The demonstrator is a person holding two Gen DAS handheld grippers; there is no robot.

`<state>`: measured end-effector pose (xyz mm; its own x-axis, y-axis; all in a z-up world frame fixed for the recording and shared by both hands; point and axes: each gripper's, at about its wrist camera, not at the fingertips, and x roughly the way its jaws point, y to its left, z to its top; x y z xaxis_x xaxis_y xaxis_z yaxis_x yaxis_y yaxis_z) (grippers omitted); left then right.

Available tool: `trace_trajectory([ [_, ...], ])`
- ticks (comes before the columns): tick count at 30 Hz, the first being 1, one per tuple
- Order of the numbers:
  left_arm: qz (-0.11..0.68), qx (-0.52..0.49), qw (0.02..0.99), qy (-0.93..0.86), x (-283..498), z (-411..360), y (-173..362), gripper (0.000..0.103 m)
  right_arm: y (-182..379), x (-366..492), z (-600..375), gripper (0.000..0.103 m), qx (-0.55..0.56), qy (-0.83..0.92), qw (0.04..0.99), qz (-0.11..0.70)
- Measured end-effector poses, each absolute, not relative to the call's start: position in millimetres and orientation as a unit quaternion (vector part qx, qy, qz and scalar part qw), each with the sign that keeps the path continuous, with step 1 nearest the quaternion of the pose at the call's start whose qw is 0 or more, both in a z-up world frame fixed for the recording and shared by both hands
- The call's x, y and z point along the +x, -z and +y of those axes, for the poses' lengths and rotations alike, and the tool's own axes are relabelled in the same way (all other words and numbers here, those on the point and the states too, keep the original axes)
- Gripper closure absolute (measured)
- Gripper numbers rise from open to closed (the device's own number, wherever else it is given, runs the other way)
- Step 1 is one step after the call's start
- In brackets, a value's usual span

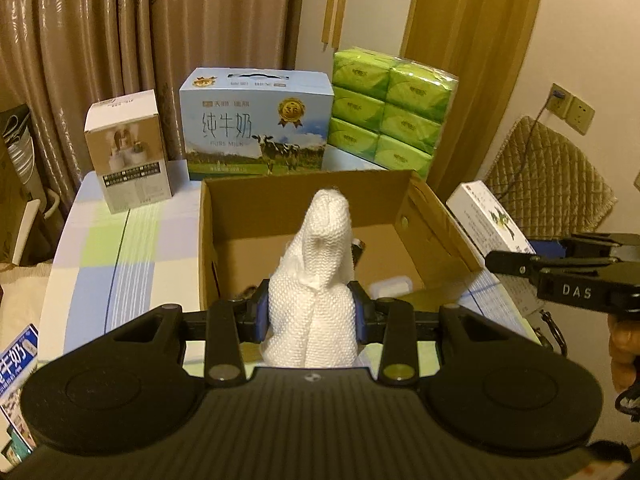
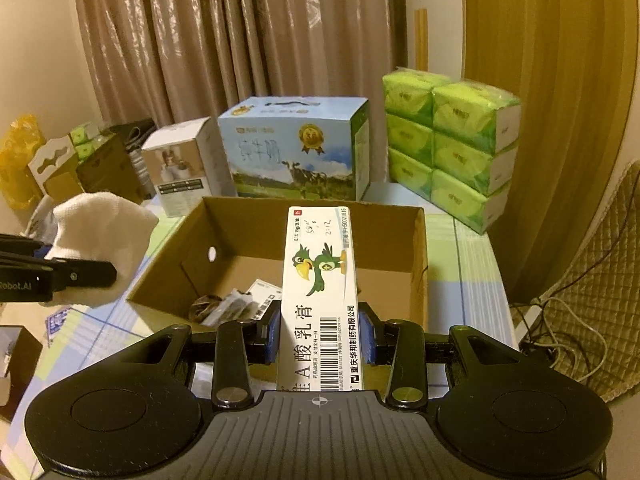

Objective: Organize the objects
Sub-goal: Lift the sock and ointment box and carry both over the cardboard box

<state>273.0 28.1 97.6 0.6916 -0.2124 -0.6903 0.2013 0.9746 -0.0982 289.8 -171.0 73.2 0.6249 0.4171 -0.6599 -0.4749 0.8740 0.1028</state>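
Observation:
My left gripper (image 1: 312, 312) is shut on a white knitted cloth (image 1: 320, 264) that stands up between its blue pads, just before the near wall of an open cardboard box (image 1: 304, 216). My right gripper (image 2: 320, 336) is shut on a long white ointment carton (image 2: 320, 296) with a green bird printed on it, held over the near edge of the same cardboard box (image 2: 248, 220). Small packets (image 2: 232, 308) lie on the box floor. In the right wrist view the cloth (image 2: 100, 236) shows at the left; in the left wrist view the ointment carton (image 1: 486, 220) shows at the right.
Behind the cardboard box stand a blue milk carton case (image 1: 256, 124), a small white and brown product box (image 1: 128, 152) and a stack of green tissue packs (image 1: 392, 112). A checked tablecloth (image 1: 112, 264) covers the table. Curtains (image 1: 120, 32) hang behind; a quilted chair (image 1: 548, 176) stands right.

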Motion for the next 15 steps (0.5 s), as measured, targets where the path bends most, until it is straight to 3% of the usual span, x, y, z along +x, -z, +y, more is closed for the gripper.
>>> trace_trajectory([
  [15,0.418,0.006,0.902,0.105,335.3,24.9,-59.2,0.07,-53.2,343.5,-158.0,0.068,-0.032,-0.24,0.891,0.384],
])
